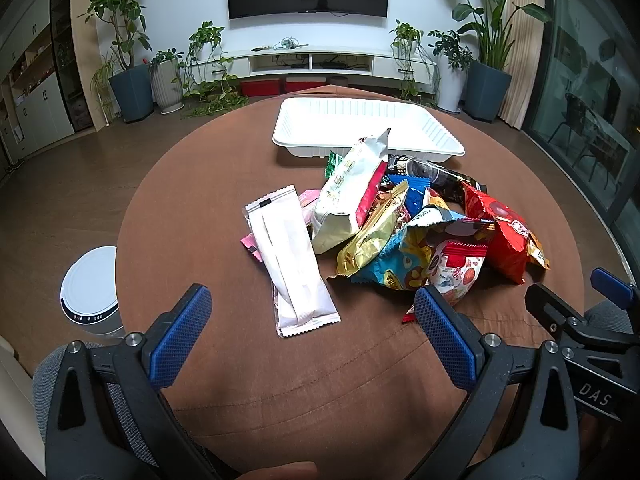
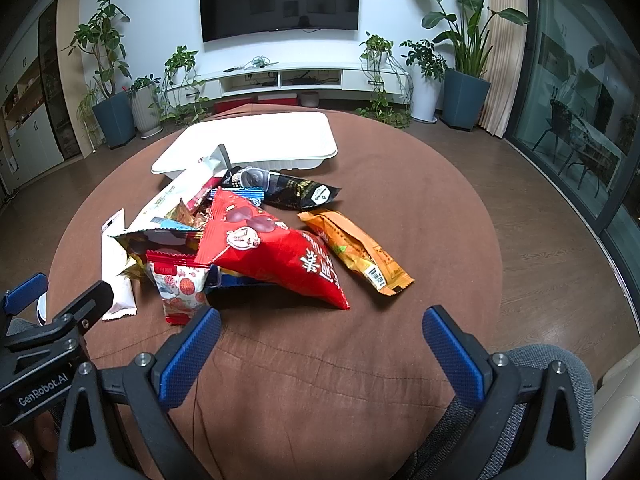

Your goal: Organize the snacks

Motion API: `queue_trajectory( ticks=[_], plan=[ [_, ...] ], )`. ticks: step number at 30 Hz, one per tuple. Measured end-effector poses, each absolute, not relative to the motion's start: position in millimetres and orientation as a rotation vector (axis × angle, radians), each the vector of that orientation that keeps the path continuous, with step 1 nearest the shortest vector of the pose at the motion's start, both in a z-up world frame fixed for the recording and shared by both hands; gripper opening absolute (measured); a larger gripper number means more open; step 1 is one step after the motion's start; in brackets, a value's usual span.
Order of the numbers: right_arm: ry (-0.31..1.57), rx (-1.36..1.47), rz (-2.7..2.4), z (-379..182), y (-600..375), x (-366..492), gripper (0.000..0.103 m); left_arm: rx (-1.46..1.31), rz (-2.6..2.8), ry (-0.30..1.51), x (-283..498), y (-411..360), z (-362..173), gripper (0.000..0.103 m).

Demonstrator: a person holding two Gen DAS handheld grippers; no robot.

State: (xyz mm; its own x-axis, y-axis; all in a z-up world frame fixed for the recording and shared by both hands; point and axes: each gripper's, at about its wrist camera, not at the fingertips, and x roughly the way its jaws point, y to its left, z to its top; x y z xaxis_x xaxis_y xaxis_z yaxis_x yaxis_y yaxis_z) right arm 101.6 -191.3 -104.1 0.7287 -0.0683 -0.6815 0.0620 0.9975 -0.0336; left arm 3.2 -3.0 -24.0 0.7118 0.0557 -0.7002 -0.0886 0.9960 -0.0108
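Note:
A pile of several snack packets (image 1: 404,224) lies mid-table on the brown cloth, in front of an empty white tray (image 1: 360,128). A long white packet (image 1: 292,264) lies at the pile's left. In the right wrist view a big red bag (image 2: 272,252) tops the pile, with an orange bar (image 2: 360,254) to its right and a black packet (image 2: 296,190) behind; the tray (image 2: 256,144) is beyond. My left gripper (image 1: 312,328) is open and empty, just short of the white packet. My right gripper (image 2: 322,340) is open and empty, near the red bag's front.
A white round bin (image 1: 90,288) stands on the floor left of the table. The round table's front edge (image 2: 280,400) is close to both grippers. Potted plants, a TV unit and glass doors ring the room.

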Motion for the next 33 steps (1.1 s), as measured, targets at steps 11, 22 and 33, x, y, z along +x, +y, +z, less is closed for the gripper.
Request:
queue_trajectory(
  ticks=[11,22,33],
  plan=[
    [0.752,-0.008,-0.071,-104.9,-190.8,101.9,0.103,-0.044,0.078,0.780,3.5,-2.5,-25.2,0.103],
    [0.708,0.028,-0.027,-98.5,-202.7,102.7,0.103,-0.156,-0.116,0.784,-10.3,34.8,-29.7,0.103],
    [0.655,0.130,0.020,-91.1,-229.2,107.7,0.103,-0.288,0.002,0.890,15.3,74.8,-31.4,0.103]
  ],
)
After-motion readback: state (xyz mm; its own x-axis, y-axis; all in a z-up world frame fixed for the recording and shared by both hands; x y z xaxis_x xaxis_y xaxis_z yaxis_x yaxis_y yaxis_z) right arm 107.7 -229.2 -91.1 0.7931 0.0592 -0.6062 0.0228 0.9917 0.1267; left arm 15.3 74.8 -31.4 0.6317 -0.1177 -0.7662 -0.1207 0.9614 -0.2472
